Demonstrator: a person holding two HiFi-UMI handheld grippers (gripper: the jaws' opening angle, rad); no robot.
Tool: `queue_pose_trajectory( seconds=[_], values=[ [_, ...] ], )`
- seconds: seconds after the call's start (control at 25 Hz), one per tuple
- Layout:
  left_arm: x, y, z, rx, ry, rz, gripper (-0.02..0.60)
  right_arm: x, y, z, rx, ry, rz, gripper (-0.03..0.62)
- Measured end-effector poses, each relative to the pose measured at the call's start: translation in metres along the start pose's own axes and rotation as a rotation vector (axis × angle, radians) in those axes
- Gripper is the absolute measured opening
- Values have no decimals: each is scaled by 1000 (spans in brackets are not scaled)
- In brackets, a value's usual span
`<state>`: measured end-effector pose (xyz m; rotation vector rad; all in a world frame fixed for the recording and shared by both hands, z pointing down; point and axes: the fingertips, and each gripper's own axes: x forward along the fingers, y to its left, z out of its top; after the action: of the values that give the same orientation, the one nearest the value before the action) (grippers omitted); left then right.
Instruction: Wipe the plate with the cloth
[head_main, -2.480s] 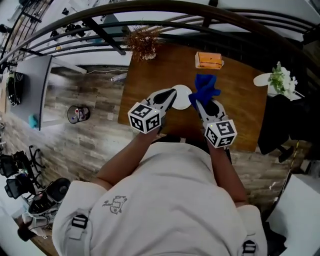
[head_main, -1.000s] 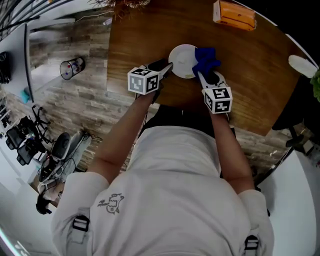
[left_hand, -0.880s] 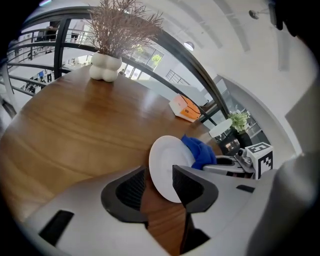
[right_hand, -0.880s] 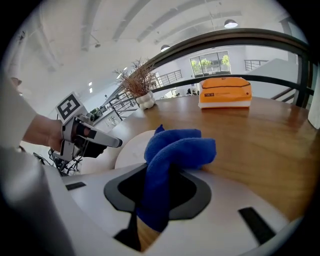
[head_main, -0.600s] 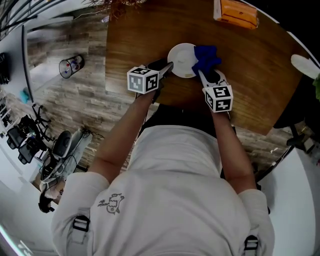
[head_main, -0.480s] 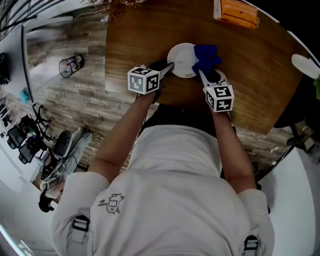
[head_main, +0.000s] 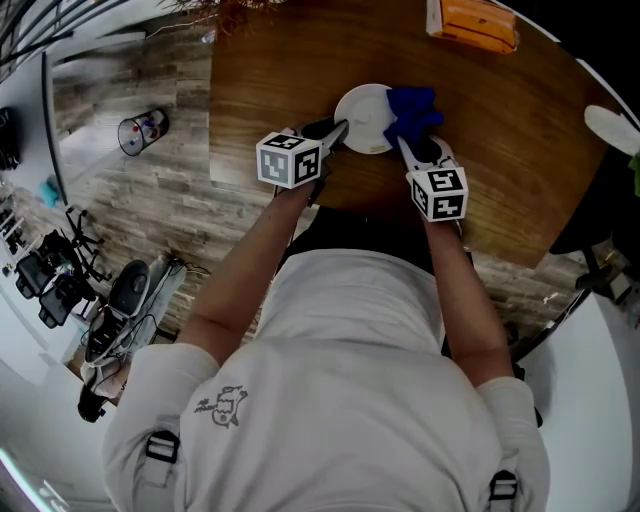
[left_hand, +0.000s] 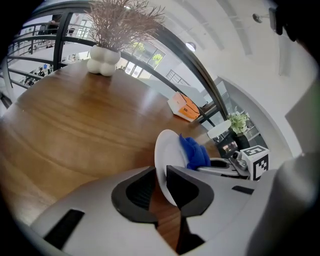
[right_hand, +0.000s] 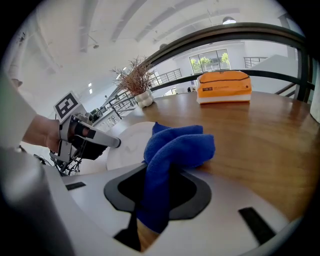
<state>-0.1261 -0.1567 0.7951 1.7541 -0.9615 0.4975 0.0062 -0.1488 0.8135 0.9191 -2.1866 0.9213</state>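
Note:
A white plate (head_main: 365, 118) rests on the round wooden table (head_main: 500, 190). My left gripper (head_main: 340, 133) is at its near left rim. In the left gripper view the plate (left_hand: 167, 150) stands tilted with its edge between the jaws. My left gripper (left_hand: 161, 182) has just been closing, and its pads now press on that rim. My right gripper (head_main: 405, 142) is shut on a blue cloth (head_main: 412, 108). The bunched cloth (right_hand: 175, 147) lies against the plate's right side (right_hand: 127, 145).
An orange box (head_main: 470, 28) lies at the table's far side. A white vase with dried twigs (left_hand: 102, 65) stands at the far left. A white dish (head_main: 610, 125) sits at the table's right edge. The near table edge runs just below both grippers.
Since the oldest frame both grippers have closed in on the plate. Over the last second they stay in place at its two sides, and the cloth stays in the right one.

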Motion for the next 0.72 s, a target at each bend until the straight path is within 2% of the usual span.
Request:
queue_pose_trajectory(
  seconds=[0.2, 0.36, 0.56, 0.72],
  values=[
    [-3, -6, 4, -67, -46, -61, 44, 0, -1, -2, 0, 5, -4, 112],
    [-10, -23, 13, -90, -81, -144, 23, -2, -3, -1, 12, 4, -14, 112],
    [-17, -52, 16, -65, -80, -211, 20, -10, -8, 6, 19, -13, -41, 112],
    [-30, -72, 17, -52, -87, -257, 20, -27, -6, 30, 12, -72, -62, 112]
  ],
)
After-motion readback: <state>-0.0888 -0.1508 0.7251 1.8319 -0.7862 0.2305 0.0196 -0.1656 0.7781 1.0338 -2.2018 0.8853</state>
